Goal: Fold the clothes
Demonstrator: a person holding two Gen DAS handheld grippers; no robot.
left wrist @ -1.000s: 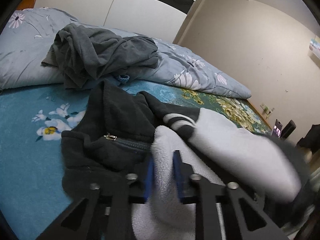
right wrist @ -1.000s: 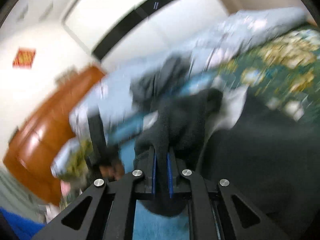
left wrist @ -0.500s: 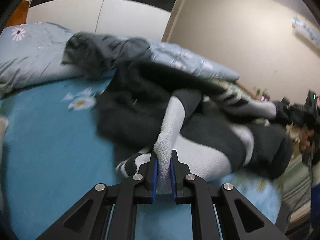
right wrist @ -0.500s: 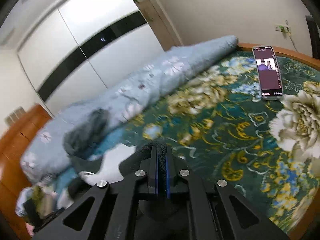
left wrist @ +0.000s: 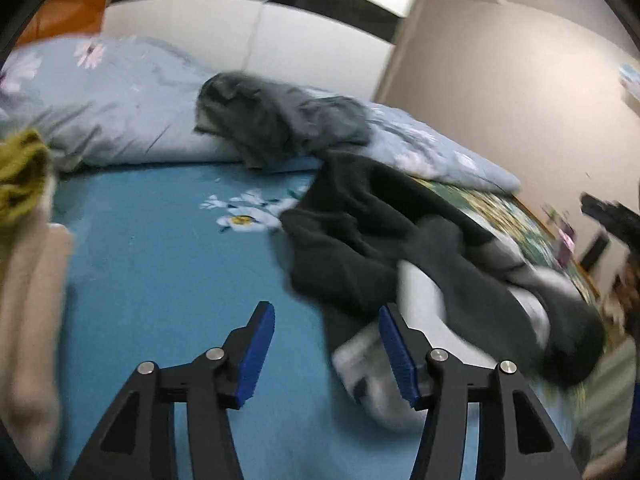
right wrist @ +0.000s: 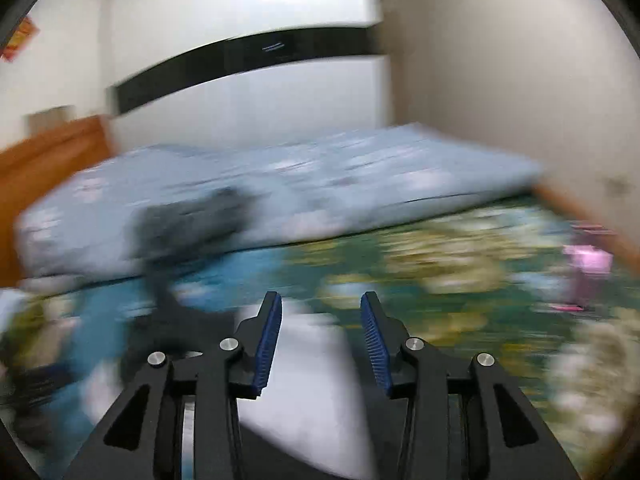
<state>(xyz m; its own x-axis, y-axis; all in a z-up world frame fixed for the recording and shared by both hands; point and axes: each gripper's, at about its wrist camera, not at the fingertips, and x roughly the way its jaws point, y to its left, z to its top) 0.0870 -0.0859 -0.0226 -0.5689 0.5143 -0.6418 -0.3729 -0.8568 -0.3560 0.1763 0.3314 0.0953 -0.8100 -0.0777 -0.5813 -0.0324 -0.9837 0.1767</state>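
A black jacket with white fleece lining [left wrist: 384, 240] lies crumpled on the blue flowered bedsheet [left wrist: 160, 264]. My left gripper [left wrist: 326, 352] hangs just left of it with its jaws opening; only sheet shows between the blue pads, and the jacket's striped cuff [left wrist: 360, 372] lies behind the right pad. In the blurred right wrist view my right gripper [right wrist: 321, 340] is over the jacket's white lining [right wrist: 304, 392], its jaws opening too, with nothing pressed between the pads.
A grey garment [left wrist: 280, 120] lies on the pale blue flowered duvet [left wrist: 112, 108] at the back. A beige garment [left wrist: 28, 320] and an olive one [left wrist: 20, 172] sit at the left edge. White wardrobe doors [right wrist: 248, 80] stand behind the bed.
Both grippers were shut on the jacket and have let it go; their jaws now stand apart. The jacket has dropped onto the bed, to the right of the left gripper.
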